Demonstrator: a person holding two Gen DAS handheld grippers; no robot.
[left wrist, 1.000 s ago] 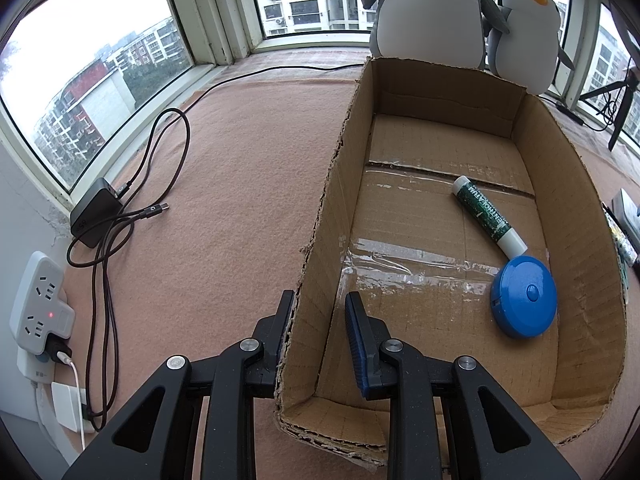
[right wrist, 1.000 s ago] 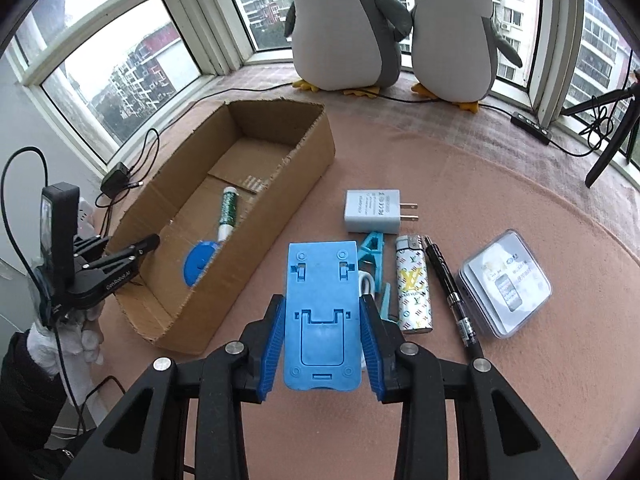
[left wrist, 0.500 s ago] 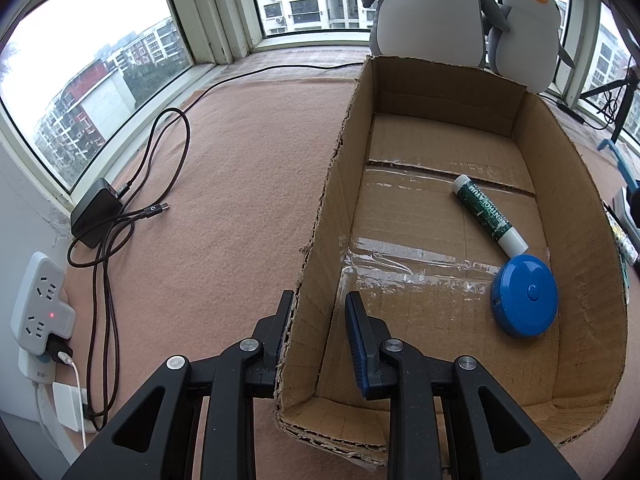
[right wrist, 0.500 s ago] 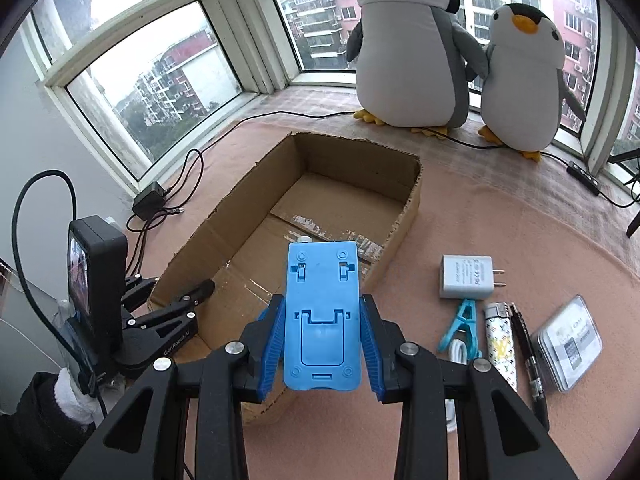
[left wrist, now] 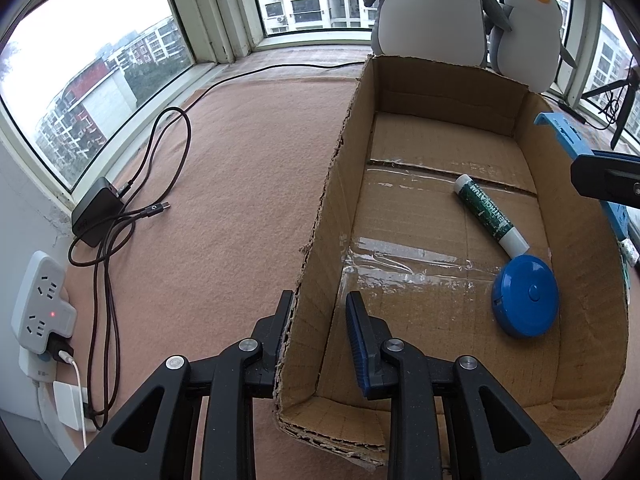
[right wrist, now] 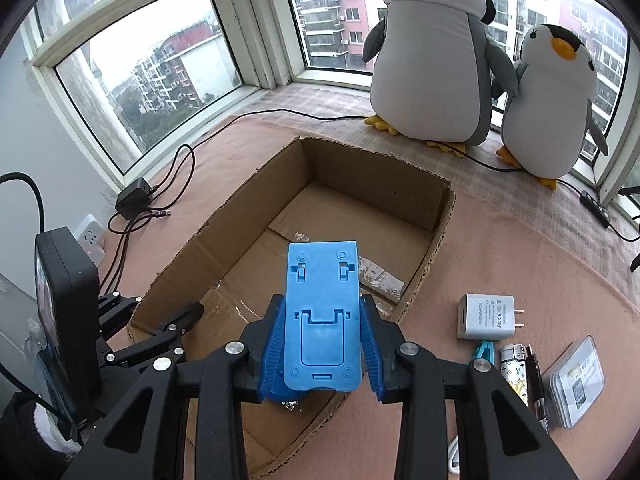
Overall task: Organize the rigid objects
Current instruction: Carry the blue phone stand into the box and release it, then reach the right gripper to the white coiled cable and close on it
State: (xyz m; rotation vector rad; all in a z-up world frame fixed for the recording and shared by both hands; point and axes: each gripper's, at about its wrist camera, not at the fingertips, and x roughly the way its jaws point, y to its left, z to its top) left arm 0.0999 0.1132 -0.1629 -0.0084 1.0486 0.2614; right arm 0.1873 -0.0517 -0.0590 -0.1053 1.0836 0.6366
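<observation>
The right gripper (right wrist: 321, 346) had its fingers clamped on the sides of a blue phone stand (right wrist: 321, 316), carrying it flat and level in the air above the near end of the open cardboard box (right wrist: 424, 276). From the other side, the stand's edge (left wrist: 576, 156) showed just over the box's right wall.

The left gripper (left wrist: 318, 320) straddled the box's left wall (left wrist: 340, 184) near the front corner, one finger outside against the cardboard and the blue-padded one inside with a gap to the wall, so the fingers stood apart without squeezing it.

Inside the box lay a green tube (left wrist: 490, 214) on the bottom, and touching its white end, a round blue tape measure (left wrist: 525, 296).

On the pink surface (right wrist: 500, 256) right of the box sat a white charger (right wrist: 486, 316), a teal clip (right wrist: 485, 352), a patterned lighter (right wrist: 514, 372), a dark pen (right wrist: 534, 380) and a clear plastic case (right wrist: 576, 380). Two plush penguins (right wrist: 432, 52) stood by the window.
</observation>
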